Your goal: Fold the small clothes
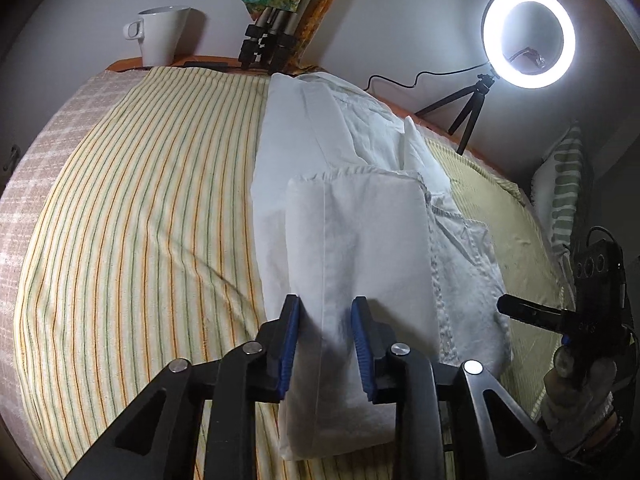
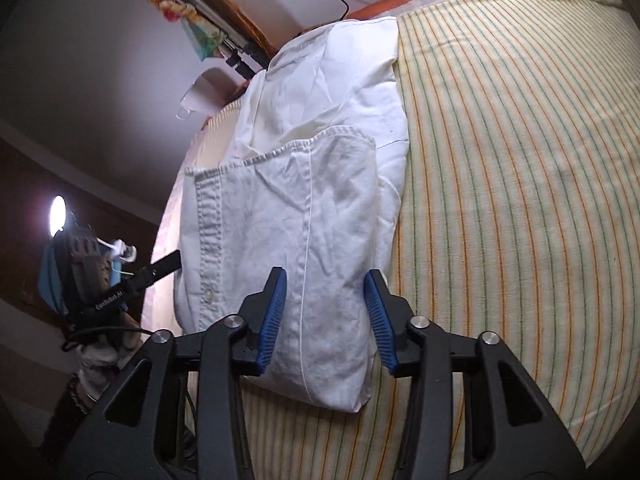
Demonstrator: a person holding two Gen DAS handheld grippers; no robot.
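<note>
Both pairs of blue fingers (image 1: 291,344) parted, loosely straddling the folded white shirt (image 2: 320,208), unclamped.

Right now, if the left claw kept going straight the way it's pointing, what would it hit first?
Most likely the folded white shirt. The left claw points down at it with the top fold showing between its open blue pads, apparently not pressed. The gap to the cloth is hard to judge.

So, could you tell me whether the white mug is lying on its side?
No, the white mug stands upright on the ledge behind the striped cloth, its handle to one side.
</note>
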